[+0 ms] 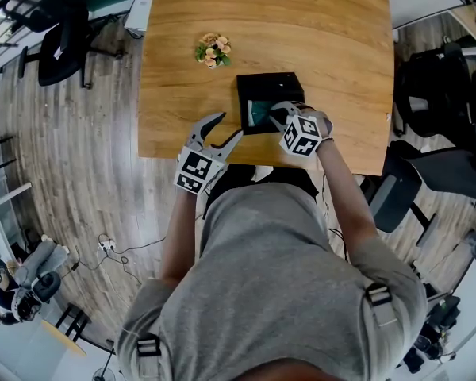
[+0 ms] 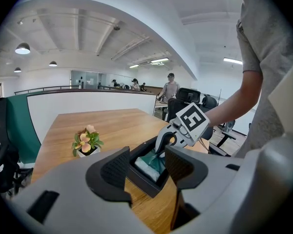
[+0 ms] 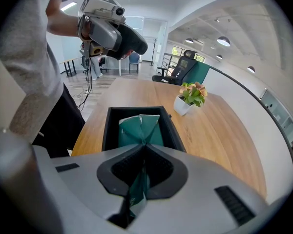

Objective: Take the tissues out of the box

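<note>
A black open-topped box stands near the front edge of the wooden table. Teal tissue packaging lies inside it. My right gripper reaches down into the box and is shut on a fold of the teal tissue, which runs up between its jaws. My left gripper hovers left of the box at the table's edge, open and holding nothing. In the left gripper view the box and the tissue show between its spread jaws, some way beyond them.
A small potted flower stands on the table behind and left of the box, also seen in the gripper views. Office chairs ring the table on the wooden floor. People stand far off in the room.
</note>
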`<state>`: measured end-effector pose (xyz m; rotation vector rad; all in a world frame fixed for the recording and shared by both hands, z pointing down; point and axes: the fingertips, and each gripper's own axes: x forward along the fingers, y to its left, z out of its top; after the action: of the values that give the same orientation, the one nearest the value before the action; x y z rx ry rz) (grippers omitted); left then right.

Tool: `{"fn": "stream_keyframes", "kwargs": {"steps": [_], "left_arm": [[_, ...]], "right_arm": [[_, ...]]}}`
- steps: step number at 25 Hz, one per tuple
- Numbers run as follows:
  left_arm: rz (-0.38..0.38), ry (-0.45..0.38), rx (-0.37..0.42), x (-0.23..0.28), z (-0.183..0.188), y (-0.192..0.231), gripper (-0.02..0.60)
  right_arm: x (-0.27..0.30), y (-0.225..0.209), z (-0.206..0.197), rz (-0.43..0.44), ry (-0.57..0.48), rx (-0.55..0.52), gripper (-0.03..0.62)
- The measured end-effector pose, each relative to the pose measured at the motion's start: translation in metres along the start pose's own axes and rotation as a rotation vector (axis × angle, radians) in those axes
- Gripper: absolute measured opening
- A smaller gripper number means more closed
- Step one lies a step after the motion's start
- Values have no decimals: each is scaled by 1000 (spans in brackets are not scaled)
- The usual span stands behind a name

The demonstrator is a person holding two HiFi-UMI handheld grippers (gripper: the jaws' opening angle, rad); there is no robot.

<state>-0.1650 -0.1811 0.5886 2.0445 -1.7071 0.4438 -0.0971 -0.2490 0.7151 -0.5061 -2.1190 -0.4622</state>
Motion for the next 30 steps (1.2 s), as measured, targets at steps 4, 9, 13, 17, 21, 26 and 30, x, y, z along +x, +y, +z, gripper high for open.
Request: {"fn": "stream_keyframes", "kwargs": {"steps": [4,9,13,17,21,26,30], "left_arm": [[-10,-8,9,-3,3,0,241],[-24,-20,24,-8,5,0,241],[-38,-26,32,-10,3,0,241],[-58,-31,41,-12,0,-1,241],[-76,-39,57,-19,-1,-4,241],[-93,-50,67,-27,-2,-4,241],[-108,-52,86,-33,0,-6,241]], "right_arm": [[-4,-1,3,-18,9,-2,21],[-10,0,6,-37,16,2,20],[-12,0,7,-53,40,-13,20],[-14,0,9,-71,62,-24,20],[-18,1,16,-93,70,-22,20],[-24,1,24,-116,88,-30,20],[-28,3,28,-137,93,-21,18]]}}
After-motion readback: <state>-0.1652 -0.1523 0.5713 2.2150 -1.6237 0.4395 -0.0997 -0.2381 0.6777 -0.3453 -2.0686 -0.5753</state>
